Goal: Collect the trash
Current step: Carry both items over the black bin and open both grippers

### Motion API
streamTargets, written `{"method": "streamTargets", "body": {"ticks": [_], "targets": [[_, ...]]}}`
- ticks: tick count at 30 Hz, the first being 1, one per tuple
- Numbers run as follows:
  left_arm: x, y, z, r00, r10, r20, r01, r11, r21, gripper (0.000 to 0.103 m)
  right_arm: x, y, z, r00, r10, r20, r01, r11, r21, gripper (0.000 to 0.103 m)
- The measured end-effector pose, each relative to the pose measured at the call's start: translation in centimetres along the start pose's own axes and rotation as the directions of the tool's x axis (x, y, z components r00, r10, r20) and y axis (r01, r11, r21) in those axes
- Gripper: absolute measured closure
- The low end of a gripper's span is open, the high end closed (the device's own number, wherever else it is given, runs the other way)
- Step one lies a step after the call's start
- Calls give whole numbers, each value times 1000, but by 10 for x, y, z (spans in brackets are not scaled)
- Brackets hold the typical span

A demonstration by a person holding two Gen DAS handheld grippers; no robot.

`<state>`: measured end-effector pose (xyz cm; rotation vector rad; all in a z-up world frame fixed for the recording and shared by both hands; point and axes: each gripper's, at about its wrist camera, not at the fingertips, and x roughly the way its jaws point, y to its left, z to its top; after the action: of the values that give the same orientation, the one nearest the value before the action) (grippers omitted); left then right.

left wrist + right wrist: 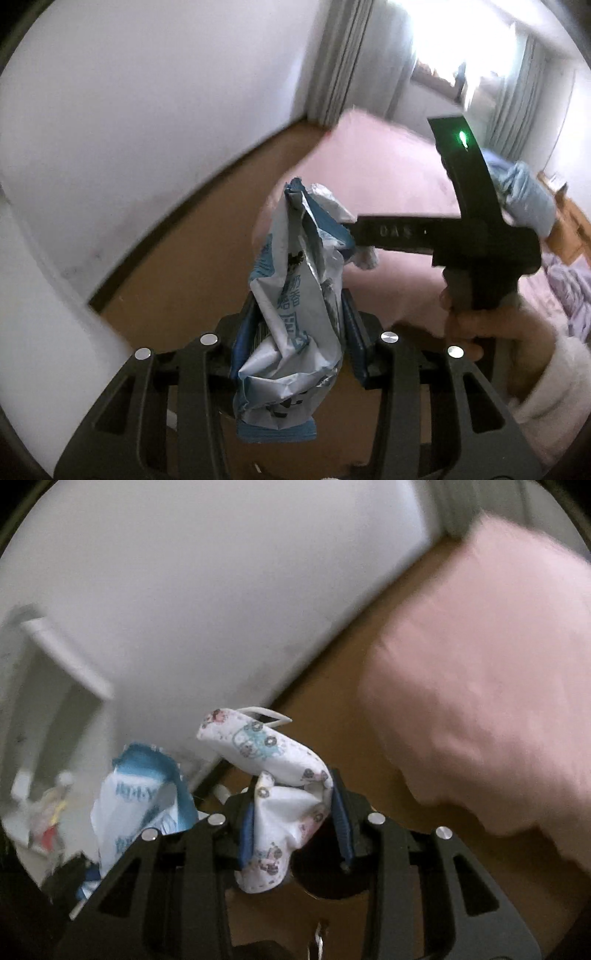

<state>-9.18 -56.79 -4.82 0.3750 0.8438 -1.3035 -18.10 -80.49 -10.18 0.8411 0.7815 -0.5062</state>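
Pending disposal, a crumpled blue snack wrapper (pixel 291 314) is clamped in the left gripper (pixel 295 332) and, apparently, a printed face mask (pixel 284 812) in the part-closed right gripper (pixel 295 819).

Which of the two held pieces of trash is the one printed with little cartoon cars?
The crumpled white face mask in the right gripper. The left gripper holds a blue-and-white snack wrapper with printed lettering instead.
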Motion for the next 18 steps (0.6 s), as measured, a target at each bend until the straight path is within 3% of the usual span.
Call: {"method": "streamTargets", "body": {"ticks": [2, 5, 7, 10, 12, 13, 15, 18], "targets": [[46, 1, -23, 994, 40, -98, -40, 999, 5, 60, 37, -27, -12, 996, -20, -87, 26, 997, 67, 68], [106, 4, -58, 970, 119, -211, -100, 990, 98, 60, 104, -56, -35, 965, 5, -264, 34, 989, 144, 68], [147, 19, -75, 944, 107, -311, -96, 994, 48, 60, 144, -71, -51, 936, 6, -352, 64, 981, 185, 68], [200, 68, -101, 899, 79, -431, -143, 983, -117, 60, 198, -85, -76, 889, 18, -458, 100, 967, 232, 68], [219, 80, -113, 885, 87, -457, -158, 980, -119, 60, 226, -91, -96, 861, 35, -508, 114, 959, 259, 68], [230, 92, -119, 872, 53, -487, -157, 972, -175, 60, 237, -91, -105, 850, 34, -525, 126, 956, 266, 68], [238, 106, -122, 869, -15, -494, -129, 958, -256, 60, 253, -93, -119, 832, 43, -554, 141, 948, 285, 68], [255, 118, -128, 850, -39, -525, -127, 953, -276, 60, 264, -94, -129, 817, 47, -574, 160, 939, 304, 68]]}}
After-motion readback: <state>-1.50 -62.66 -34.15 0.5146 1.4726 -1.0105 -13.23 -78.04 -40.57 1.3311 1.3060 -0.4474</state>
